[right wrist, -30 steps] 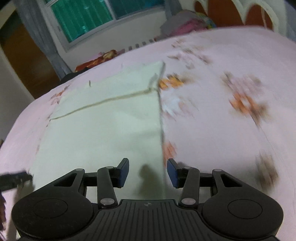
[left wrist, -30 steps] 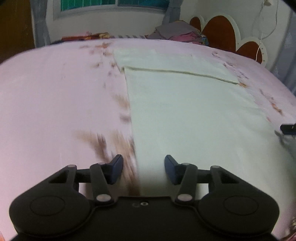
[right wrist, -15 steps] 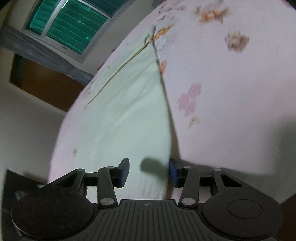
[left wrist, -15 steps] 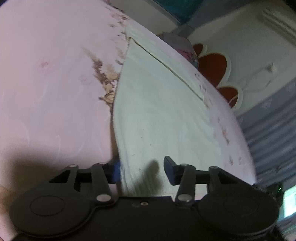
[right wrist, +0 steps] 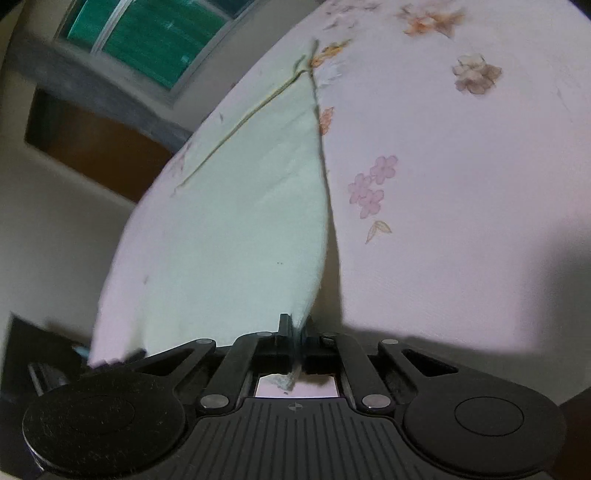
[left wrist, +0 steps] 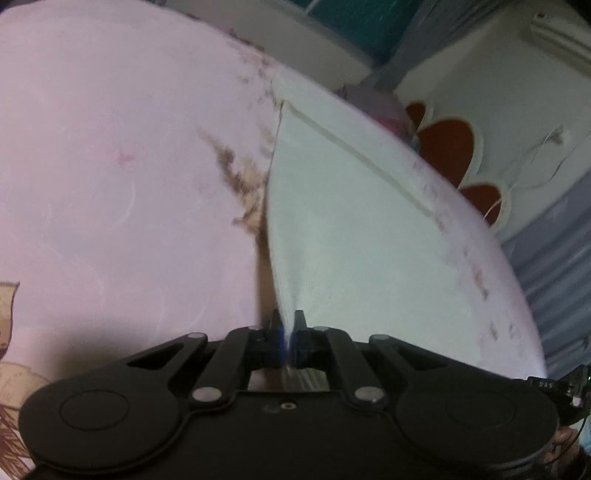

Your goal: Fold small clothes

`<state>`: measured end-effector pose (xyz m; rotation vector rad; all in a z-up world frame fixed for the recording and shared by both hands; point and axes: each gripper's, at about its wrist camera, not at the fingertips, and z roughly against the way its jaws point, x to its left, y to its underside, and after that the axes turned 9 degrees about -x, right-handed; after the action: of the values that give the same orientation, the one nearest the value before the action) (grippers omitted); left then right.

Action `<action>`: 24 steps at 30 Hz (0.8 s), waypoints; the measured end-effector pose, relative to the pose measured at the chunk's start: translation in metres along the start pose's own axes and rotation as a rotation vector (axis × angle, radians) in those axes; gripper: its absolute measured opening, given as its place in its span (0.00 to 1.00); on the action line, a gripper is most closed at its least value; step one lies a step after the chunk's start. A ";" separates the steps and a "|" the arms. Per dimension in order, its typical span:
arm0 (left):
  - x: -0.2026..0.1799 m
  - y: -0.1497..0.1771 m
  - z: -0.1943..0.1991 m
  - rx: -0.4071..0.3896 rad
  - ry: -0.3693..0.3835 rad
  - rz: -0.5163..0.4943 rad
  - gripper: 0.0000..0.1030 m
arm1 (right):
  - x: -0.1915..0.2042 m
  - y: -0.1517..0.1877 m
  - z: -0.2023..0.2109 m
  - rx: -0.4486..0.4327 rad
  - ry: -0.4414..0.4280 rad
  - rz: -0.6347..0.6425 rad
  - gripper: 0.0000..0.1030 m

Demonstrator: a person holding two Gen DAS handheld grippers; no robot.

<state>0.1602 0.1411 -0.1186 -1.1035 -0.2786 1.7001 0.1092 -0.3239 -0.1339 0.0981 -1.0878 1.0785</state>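
Currently noted: pale green cloth (left wrist: 354,229) spread on pink floral bedsheet (left wrist: 110,166), near corners lifted off the sheet at both grippers. Left gripper (left wrist: 287,332) closed tight, jaws pinched on the cloth's near left corner; fabric gathered into fine pleats fanning up from the pinch, a short strip of it visible behind the jaws. Right gripper (right wrist: 295,334) likewise closed, jaws clamped on the near right corner, a small tag of cloth hanging below the pinch. Far part of the cloth lying flat, with a folded-over edge running straight across as a raised seam line. Left edge of the cloth curving upward from the sheet toward the left gripper, shadow cast beneath it; right edge doing the same toward the right gripper, dark shadow band alongside. Brownish blurred print on the sheet just beside the cloth's left edge; pink and orange flower prints beside its right edge. Beyond the bed: scalloped headboard (left wrist: 454,147) in red-brown with cream trim, heap of clothes (left wrist: 373,103) near it, green-paned window (right wrist: 155,33) on the wall. Both views tilted and partly motion-blurred.
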 end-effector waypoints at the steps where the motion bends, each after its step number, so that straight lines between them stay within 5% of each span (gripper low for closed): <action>1: -0.002 -0.003 0.003 -0.022 0.017 0.023 0.03 | 0.004 -0.004 0.002 -0.020 -0.012 0.004 0.03; 7: -0.013 -0.057 -0.001 -0.152 0.106 0.092 0.03 | 0.054 -0.046 0.003 -0.109 -0.068 0.147 0.03; 13: -0.041 -0.139 -0.054 -0.231 0.173 0.083 0.03 | 0.093 -0.119 -0.026 -0.238 -0.090 0.185 0.03; 19: -0.054 -0.214 -0.148 -0.221 0.161 0.069 0.03 | 0.103 -0.230 -0.097 -0.286 -0.028 0.147 0.03; 24: -0.045 -0.252 -0.231 -0.143 0.125 0.091 0.03 | 0.078 -0.299 -0.171 -0.228 0.031 0.064 0.03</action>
<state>0.5002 0.1386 -0.0587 -1.3402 -0.2772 1.7039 0.4493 -0.3345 -0.0383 -0.1351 -1.1850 1.0023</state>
